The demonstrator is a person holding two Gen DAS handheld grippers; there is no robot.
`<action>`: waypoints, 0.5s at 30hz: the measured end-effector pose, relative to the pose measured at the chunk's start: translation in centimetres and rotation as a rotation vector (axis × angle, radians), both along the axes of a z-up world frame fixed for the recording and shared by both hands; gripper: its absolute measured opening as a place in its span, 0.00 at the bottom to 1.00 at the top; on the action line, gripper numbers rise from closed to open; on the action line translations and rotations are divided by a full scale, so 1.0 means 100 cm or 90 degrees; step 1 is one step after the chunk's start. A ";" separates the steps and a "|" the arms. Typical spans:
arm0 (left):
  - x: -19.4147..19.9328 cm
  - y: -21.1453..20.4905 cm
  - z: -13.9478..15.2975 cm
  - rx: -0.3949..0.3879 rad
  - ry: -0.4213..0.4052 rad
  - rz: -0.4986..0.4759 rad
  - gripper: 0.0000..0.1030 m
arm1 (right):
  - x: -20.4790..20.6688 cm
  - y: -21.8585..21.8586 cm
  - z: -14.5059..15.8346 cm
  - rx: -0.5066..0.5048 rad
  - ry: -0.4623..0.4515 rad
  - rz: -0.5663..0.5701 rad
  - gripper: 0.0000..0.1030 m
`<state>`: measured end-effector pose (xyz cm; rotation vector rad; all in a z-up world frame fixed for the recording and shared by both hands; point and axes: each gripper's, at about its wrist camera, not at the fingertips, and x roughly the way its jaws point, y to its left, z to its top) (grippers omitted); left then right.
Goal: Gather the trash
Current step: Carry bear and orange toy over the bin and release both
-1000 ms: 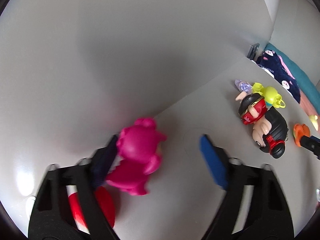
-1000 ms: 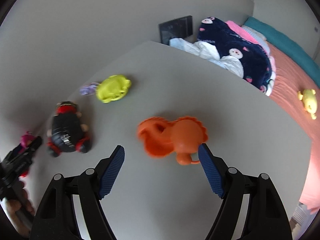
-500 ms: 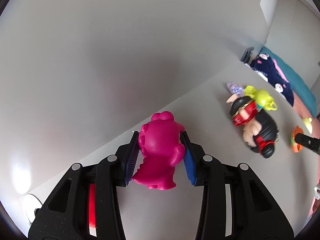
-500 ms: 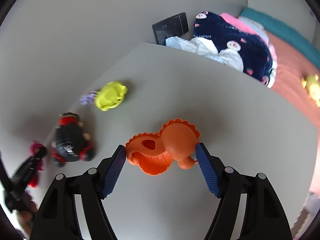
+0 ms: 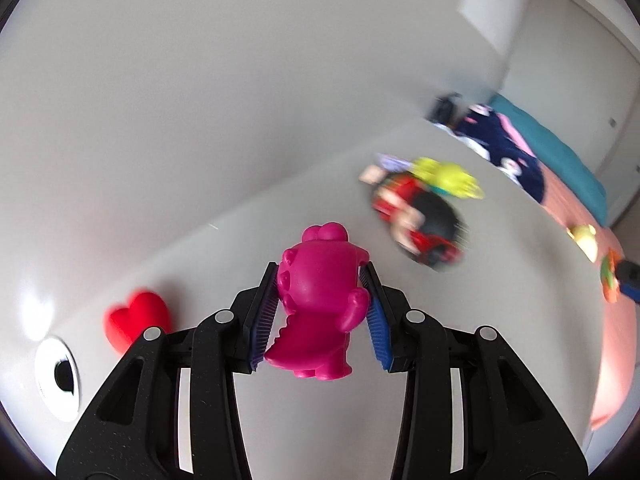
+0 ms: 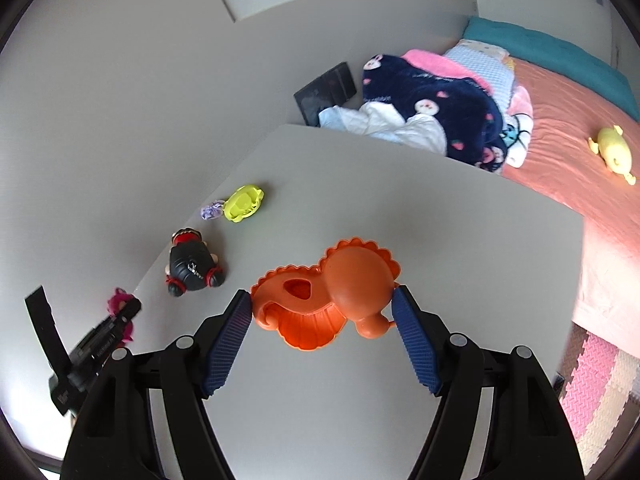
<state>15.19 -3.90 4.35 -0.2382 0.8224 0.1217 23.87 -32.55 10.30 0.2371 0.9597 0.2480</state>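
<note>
Grey table (image 6: 440, 220) with a white cable grommet (image 5: 56, 376) set in its near corner. Beyond the far edge, a dark tablet (image 6: 326, 90) leans against the wall, with crumpled white cloth (image 6: 384, 124) just in front of it. Beside these, a navy printed fleece blanket (image 6: 440, 96) is heaped on a bed with a salmon sheet (image 6: 560, 128) and a teal cover (image 6: 540, 46). A yellow plush toy (image 6: 612, 152) lies on the sheet. Pink-and-cream foam floor mats (image 6: 596, 392) show at lower right.

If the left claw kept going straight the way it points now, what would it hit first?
Probably the grey tabletop beyond the pink toy that the left claw grips, then the wall; depth is unclear.
</note>
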 end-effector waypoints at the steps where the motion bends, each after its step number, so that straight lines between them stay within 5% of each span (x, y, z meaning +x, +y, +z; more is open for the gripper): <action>1: -0.006 -0.011 0.003 0.001 -0.001 -0.015 0.39 | -0.006 -0.006 0.003 0.002 -0.004 -0.003 0.71; 15: -0.053 -0.158 0.058 0.018 -0.031 -0.153 0.39 | -0.099 -0.127 0.040 0.051 -0.055 -0.083 0.71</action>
